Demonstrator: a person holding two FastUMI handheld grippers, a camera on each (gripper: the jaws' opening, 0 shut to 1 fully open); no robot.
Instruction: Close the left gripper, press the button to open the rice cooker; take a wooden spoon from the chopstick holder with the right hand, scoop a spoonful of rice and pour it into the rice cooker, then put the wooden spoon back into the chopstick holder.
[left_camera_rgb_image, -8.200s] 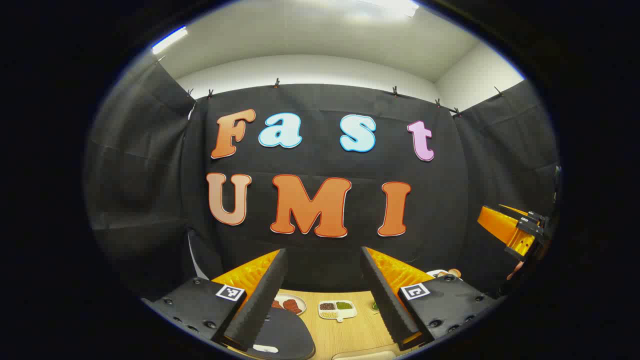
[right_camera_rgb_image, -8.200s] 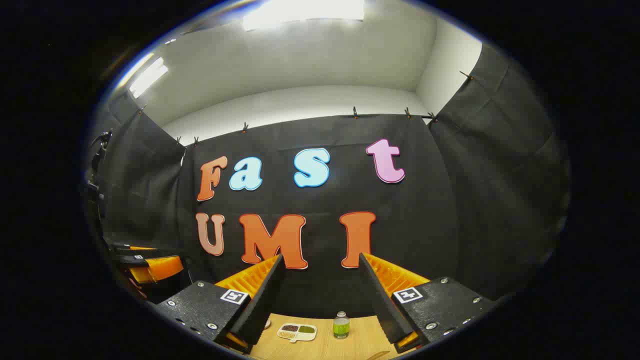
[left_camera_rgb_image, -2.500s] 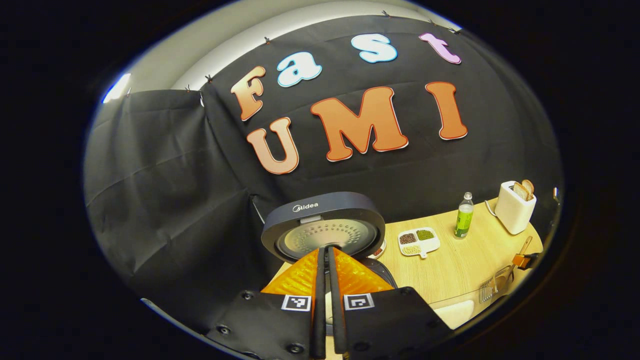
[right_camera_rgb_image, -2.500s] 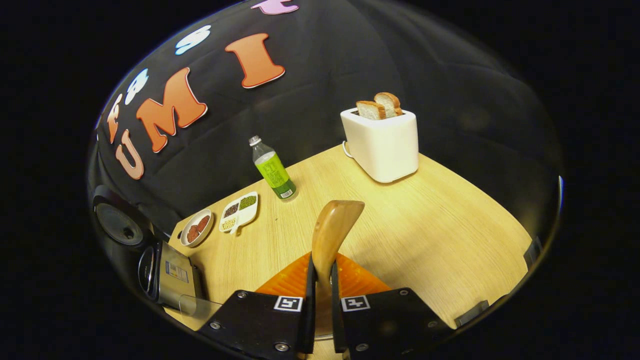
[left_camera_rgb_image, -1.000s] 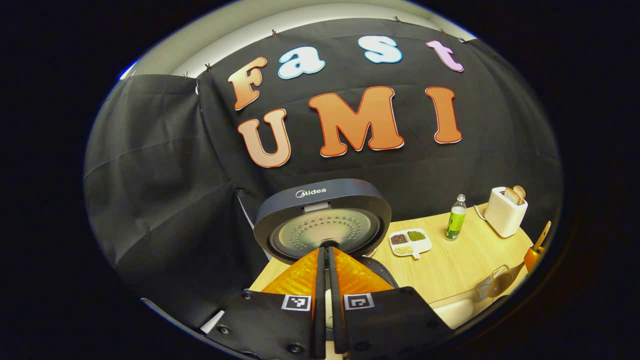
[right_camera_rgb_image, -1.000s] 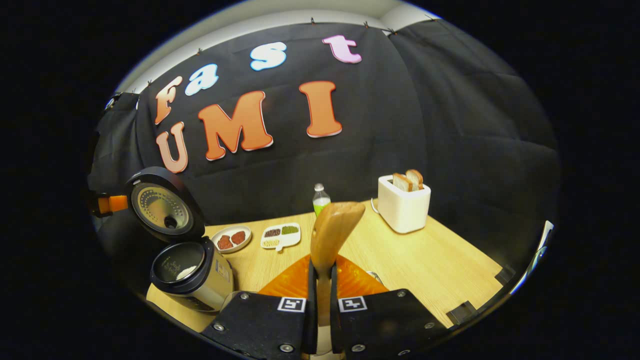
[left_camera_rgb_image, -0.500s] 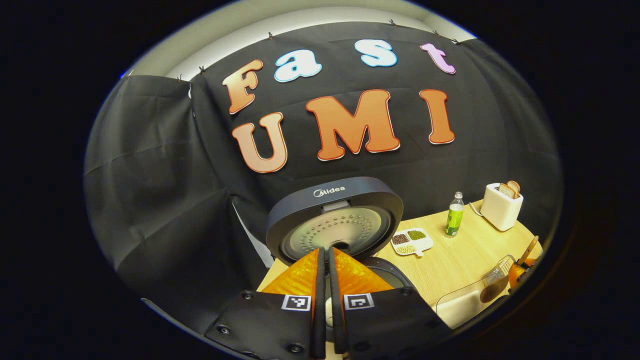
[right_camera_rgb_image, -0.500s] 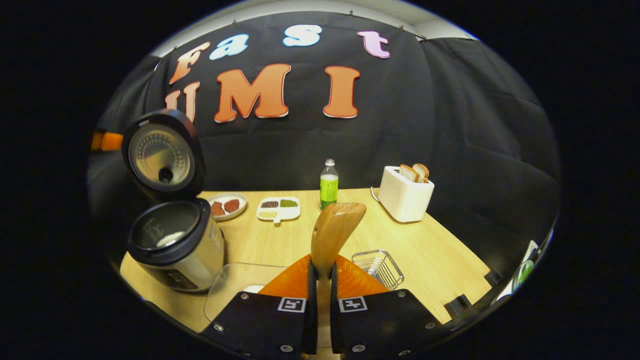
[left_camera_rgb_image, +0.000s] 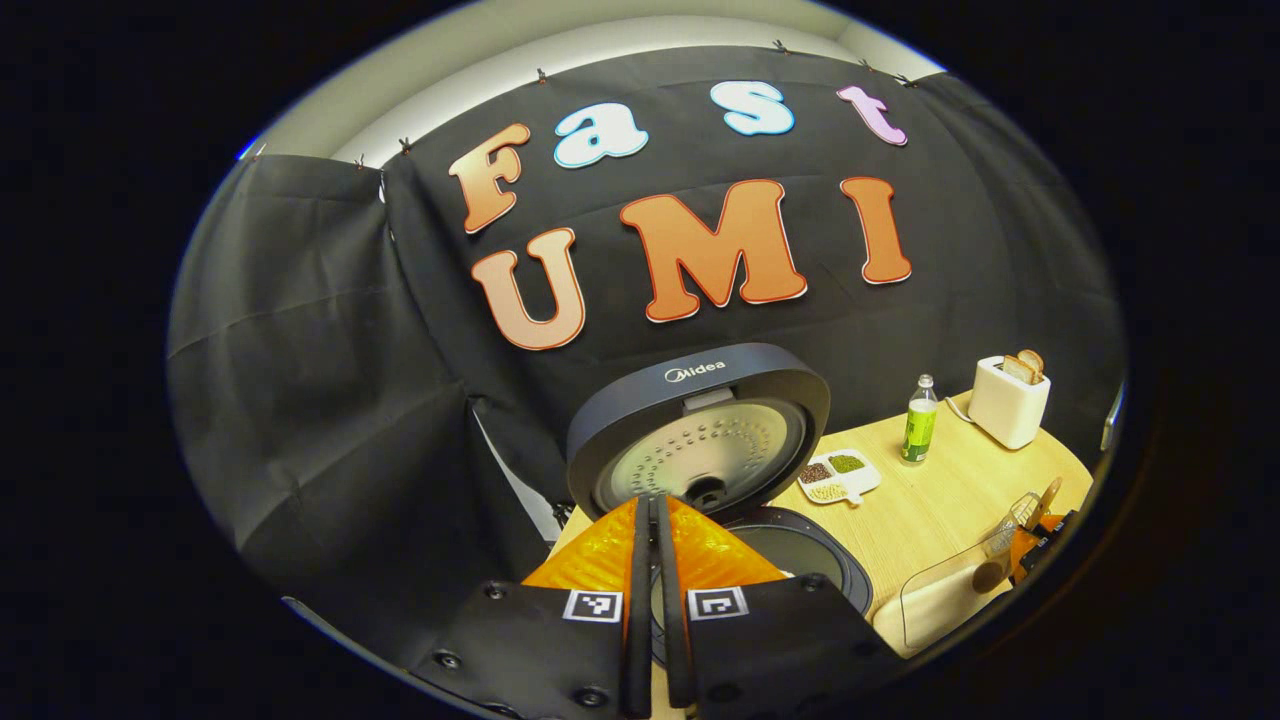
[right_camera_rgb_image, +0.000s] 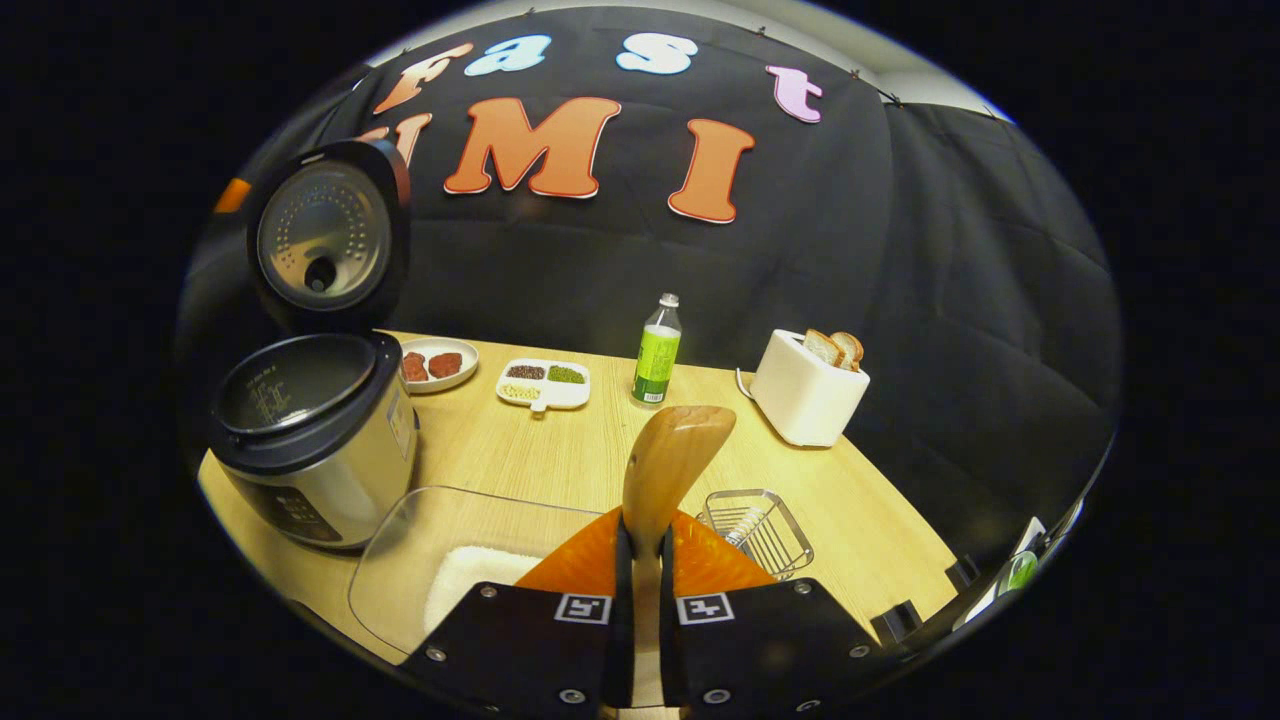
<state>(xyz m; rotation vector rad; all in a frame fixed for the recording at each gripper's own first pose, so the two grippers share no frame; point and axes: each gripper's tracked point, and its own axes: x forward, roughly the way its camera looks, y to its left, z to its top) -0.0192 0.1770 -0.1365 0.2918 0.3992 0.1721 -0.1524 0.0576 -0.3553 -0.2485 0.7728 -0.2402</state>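
The rice cooker (right_camera_rgb_image: 305, 450) stands at the table's left with its lid (right_camera_rgb_image: 322, 235) raised; its pot rim (left_camera_rgb_image: 800, 545) and lid (left_camera_rgb_image: 700, 440) sit just beyond my left gripper (left_camera_rgb_image: 655, 510), which is shut with nothing between its fingers. My right gripper (right_camera_rgb_image: 640, 535) is shut on the wooden spoon (right_camera_rgb_image: 665, 455), whose bowl points up and away. Below it lies a clear dish of white rice (right_camera_rgb_image: 470, 580). The wire chopstick holder (right_camera_rgb_image: 755, 530) sits on the table just right of the spoon. In the left gripper view the right gripper (left_camera_rgb_image: 1035, 520) appears far right beside the glass dish (left_camera_rgb_image: 940, 610).
On the wooden table (right_camera_rgb_image: 560, 450) stand a green bottle (right_camera_rgb_image: 655, 350), a white toaster (right_camera_rgb_image: 805, 395) with bread, a divided dish of beans (right_camera_rgb_image: 545, 385) and a small plate with red pieces (right_camera_rgb_image: 430, 365). The table's right edge runs near the toaster.
The right gripper with the spoon has swung left and tilted down, bringing the rice dish and holder closer beneath it. The left gripper has shifted slightly left of the open cooker.
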